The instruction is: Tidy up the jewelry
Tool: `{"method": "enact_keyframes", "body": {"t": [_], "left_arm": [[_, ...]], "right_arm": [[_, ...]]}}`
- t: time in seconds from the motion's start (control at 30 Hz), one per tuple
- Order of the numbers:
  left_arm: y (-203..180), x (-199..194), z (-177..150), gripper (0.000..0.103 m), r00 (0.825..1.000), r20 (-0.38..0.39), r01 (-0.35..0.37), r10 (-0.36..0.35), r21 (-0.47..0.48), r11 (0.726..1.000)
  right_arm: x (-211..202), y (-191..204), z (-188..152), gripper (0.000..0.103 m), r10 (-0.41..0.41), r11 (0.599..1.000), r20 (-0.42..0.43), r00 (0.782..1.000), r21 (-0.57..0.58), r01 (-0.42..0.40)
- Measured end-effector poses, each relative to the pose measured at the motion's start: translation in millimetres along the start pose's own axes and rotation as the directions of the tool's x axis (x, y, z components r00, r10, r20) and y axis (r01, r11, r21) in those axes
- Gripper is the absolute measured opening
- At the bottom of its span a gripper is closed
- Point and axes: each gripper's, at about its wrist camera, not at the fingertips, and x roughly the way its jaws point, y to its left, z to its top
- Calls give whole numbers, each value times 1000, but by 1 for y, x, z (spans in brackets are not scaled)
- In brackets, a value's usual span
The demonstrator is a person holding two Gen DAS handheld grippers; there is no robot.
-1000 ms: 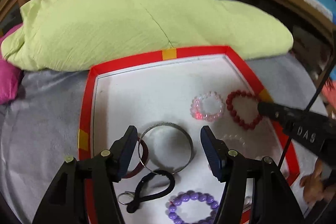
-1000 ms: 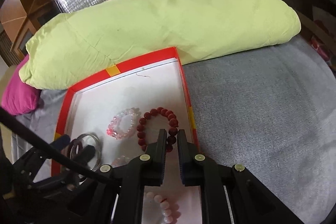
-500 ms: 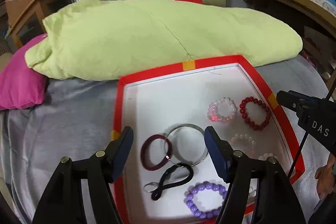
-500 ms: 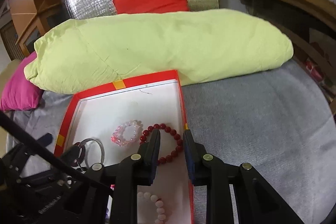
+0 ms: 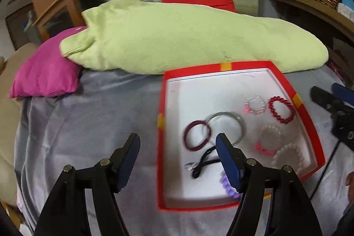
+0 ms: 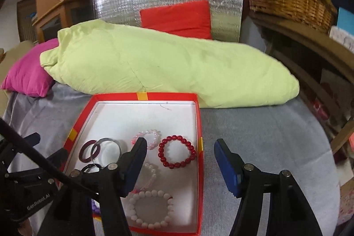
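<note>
Jewelry sits gathered in the tray; your left gripper hangs wide open and empty over its left rim. From the right wrist, your right gripper, equally spread and empty, straddles the red bracelet, likely ready for another piece.

Before me a grey-covered bed carries the red tray, green pillow and magenta cushion.
</note>
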Motion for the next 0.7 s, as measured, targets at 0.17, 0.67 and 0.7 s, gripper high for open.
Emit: {"method": "enact_keyframes", "body": {"t": [0.17, 0.67, 0.7], "left_arm": [[20, -26, -27, 72, 999, 12, -50, 50, -36, 998], [39, -187, -107, 72, 996, 79, -43, 49, -73, 996], [41, -196, -110, 72, 995, 84, -47, 54, -79, 996]], "right_arm": [[-44, 9, -12, 67, -16, 999, 44, 999, -44, 18], [-217, 24, -95, 71, -19, 995, 121, 992, -99, 31], [-225, 24, -95, 71, -15, 995, 125, 992, -95, 27]]}}
